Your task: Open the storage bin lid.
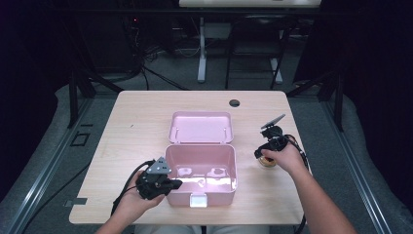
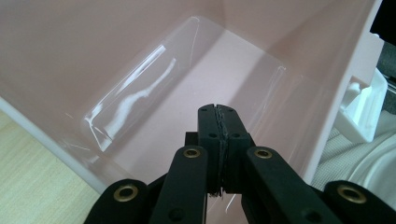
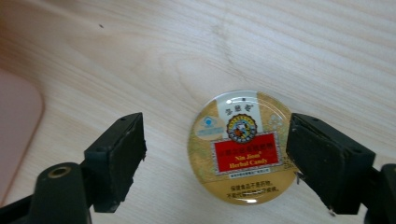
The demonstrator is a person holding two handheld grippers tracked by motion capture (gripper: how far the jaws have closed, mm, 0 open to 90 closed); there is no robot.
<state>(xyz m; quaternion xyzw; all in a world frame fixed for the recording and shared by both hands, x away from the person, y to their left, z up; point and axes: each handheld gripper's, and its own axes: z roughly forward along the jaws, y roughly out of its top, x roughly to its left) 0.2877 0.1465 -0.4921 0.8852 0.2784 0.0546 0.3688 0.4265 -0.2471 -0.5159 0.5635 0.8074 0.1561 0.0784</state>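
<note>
Right gripper: jaws spread wide, released, nothing pressed. Between the two black pads, flat on the wooden table, a round herbal candy tin, gold lid up, red label band across the middle, glossy highlight on top. Tin closer to the right-hand pad than to the left-hand one, a gap of bare wood on the left side, a thin gap or none on the right, hard to tell which. Off to the left edge of the right gripper view, a pink rounded corner of the box. In the high view, same gripper pointing down over the tin, right hand wrapped round it, just beside the right wall of the pink box.

Left gripper: jaws clenched tight, pads meeting face to face, nothing seen between them. Tips hanging over the inside of the pink lunch box, glossy bare floor below and ahead, white latch off to the right. In the high view, left gripper at the front left corner of the open box, lid thrown back flat behind it, white latch at the front wall.
</note>
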